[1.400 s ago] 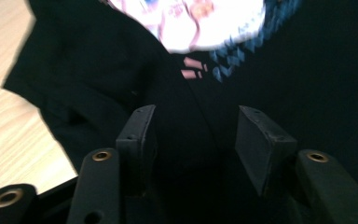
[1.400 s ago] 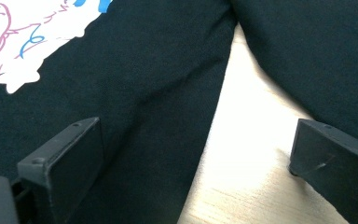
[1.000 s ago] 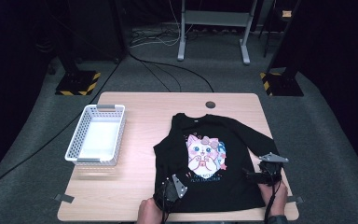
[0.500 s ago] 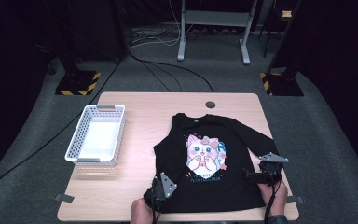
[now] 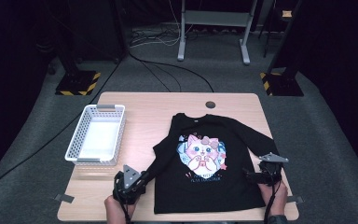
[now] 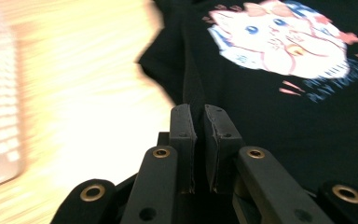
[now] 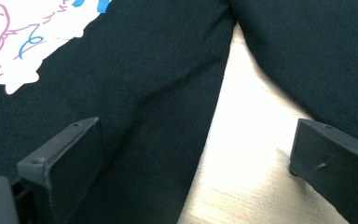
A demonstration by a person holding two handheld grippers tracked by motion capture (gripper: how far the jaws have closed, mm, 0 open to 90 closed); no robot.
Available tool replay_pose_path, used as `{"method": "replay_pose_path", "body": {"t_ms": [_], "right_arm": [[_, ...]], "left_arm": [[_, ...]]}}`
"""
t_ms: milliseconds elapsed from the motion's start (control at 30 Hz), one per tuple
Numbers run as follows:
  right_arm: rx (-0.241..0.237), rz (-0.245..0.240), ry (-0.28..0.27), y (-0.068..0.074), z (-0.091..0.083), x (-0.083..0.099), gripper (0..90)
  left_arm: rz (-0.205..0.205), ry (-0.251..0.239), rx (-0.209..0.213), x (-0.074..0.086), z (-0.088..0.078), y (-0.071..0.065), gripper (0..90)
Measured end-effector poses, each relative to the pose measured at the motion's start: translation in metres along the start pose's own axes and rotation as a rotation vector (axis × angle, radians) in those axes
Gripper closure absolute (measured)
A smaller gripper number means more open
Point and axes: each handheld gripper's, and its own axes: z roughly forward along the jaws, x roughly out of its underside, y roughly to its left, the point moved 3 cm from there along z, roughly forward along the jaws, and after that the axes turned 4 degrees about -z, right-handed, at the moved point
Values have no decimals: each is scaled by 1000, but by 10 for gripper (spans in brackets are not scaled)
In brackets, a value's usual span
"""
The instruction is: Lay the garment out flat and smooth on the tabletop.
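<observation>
While the left gripper (image 5: 137,183) pinches the left sleeve (image 6: 192,79) of the black shirt (image 5: 209,186) lying flat on the table (image 5: 140,107), the right gripper (image 5: 261,176) waits with jaws apart, straddling the gap between body and right sleeve (image 7: 317,60).

A lab or recording studio, by the look of it. Dark curtained walls, grey carpet (image 5: 37,140), floor cables (image 5: 168,70), hazard-striped stand bases (image 5: 77,84) surround one wooden bench (image 5: 144,100)

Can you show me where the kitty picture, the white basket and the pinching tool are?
kitty picture (image 5: 199,152): high view, the cat's face.
white basket (image 5: 73,149): high view, left wall.
left tool (image 6: 199,122): left gripper view, between its tips.
</observation>
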Motion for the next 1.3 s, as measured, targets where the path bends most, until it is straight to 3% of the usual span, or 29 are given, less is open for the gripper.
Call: {"method": "replay_pose_path", "body": {"t_ms": [133,333,533,700,867,933,1000,1033,1067,1133,1200,1300], "right_arm": [[1,0,0,0,0,0,21],[1,1,0,0,0,0,21],[2,1,0,0,0,0,21],[2,0,1,0,0,0,21],[0,-5,1,0,0,0,24],[-1,-6,2,-1,-1,0,25],[-2,-8,2,-1,-1,1,24],[-4,-8,2,-1,-1,1,23],[-5,-8,1,-1,-1,1,23],[-10,-10,1,0,-1,1,21],[-20,-12,1,-1,-2,1,14],[-52,-13,-12,-1,-3,2,0]], "left_arm": [[-77,-17,-9,4,-7,23,822],[-206,-18,-37,16,-11,68,822],[-325,53,-97,38,-1,121,821],[-344,109,-136,49,10,148,818],[-306,127,-177,53,18,164,796],[-309,130,-197,53,19,168,658],[-316,121,-221,56,19,171,403],[-330,107,-210,58,18,172,294],[-329,89,-212,60,17,173,236],[-319,70,-256,65,15,173,217],[-326,62,-240,66,13,173,159],[-340,53,-241,66,13,174,148]]}}
